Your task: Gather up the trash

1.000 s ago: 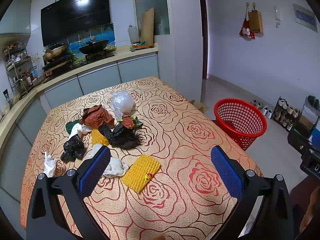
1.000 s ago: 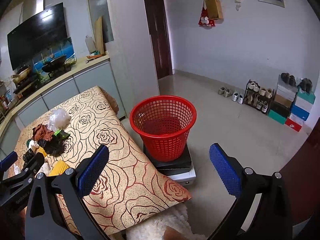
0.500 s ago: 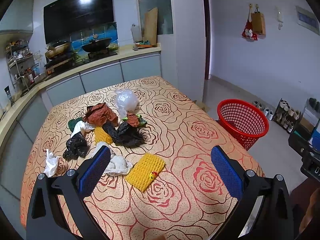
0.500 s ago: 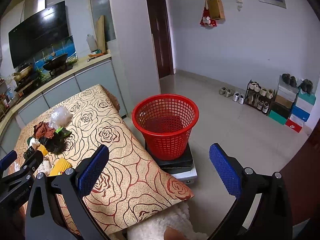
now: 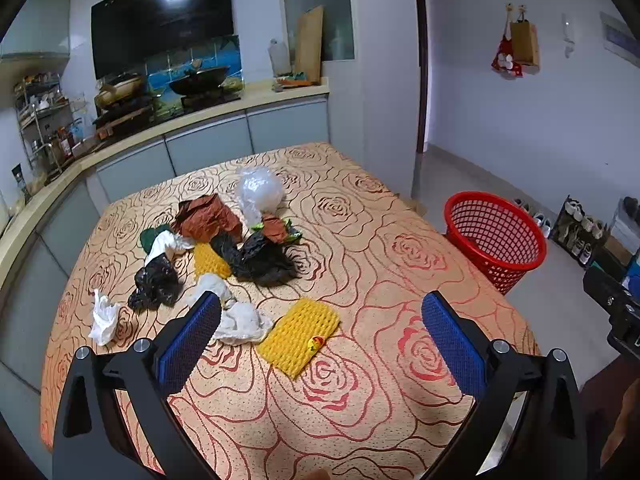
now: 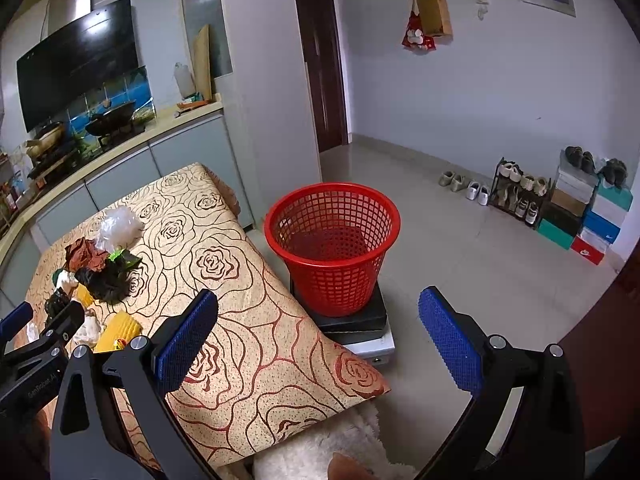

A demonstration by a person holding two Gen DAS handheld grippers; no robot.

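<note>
Left wrist view: left gripper [image 5: 320,332] spread wide, empty — yellow foam net [image 5: 298,336] lies centre frame between pads, long axis running lower left to upper right. Trash pile [image 5: 224,248] further up-left on table [image 5: 360,400]. Right gripper [image 6: 318,332] also wide, empty, facing red basket [image 6: 332,248] — left nearer trash.

two high wrist views, left over table [image 5: 372,248], right perhaps floorward, sharing red basket [image 5: 495,236]

white tissue [image 5: 240,322] partly behind left blue pad, green scrap [image 5: 150,236] perhaps a bag, mostly buried
</note>
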